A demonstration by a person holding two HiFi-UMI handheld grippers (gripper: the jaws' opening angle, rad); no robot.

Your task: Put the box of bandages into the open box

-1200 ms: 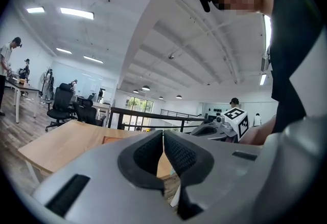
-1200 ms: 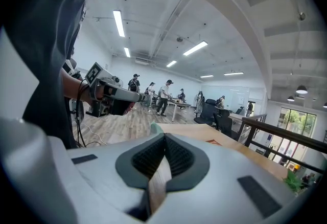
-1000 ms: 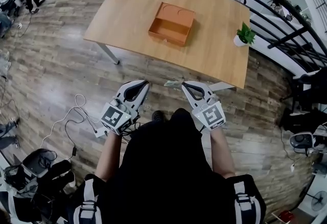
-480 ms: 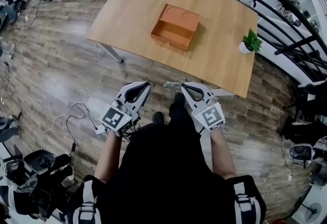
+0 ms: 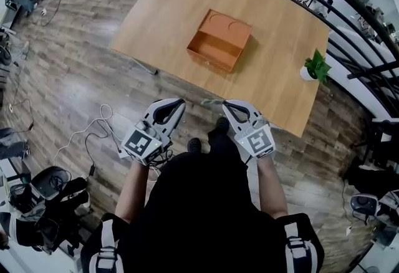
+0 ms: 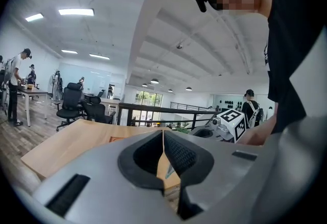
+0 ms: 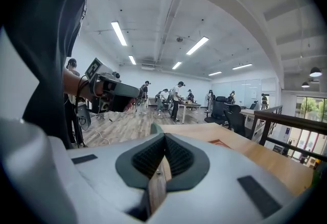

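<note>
My right gripper (image 5: 227, 104) stays pinched shut on the box of bandages (image 5: 211, 102), a thin pale green box that sticks out at the jaw tips toward the left gripper (image 5: 179, 103). The left jaws are together, with nothing between them. Since one second ago the table (image 5: 163, 13) and the open box (image 5: 219, 48) have come nearer to me. Both grippers kept their places over the floor.

Black short-sleeved shirt (image 5: 199, 215), with grey left hand-held gripper (image 5: 180, 102) and right hand-held gripper (image 5: 225, 104) each bearing a black-and-white marker cube (image 5: 139, 143)
</note>
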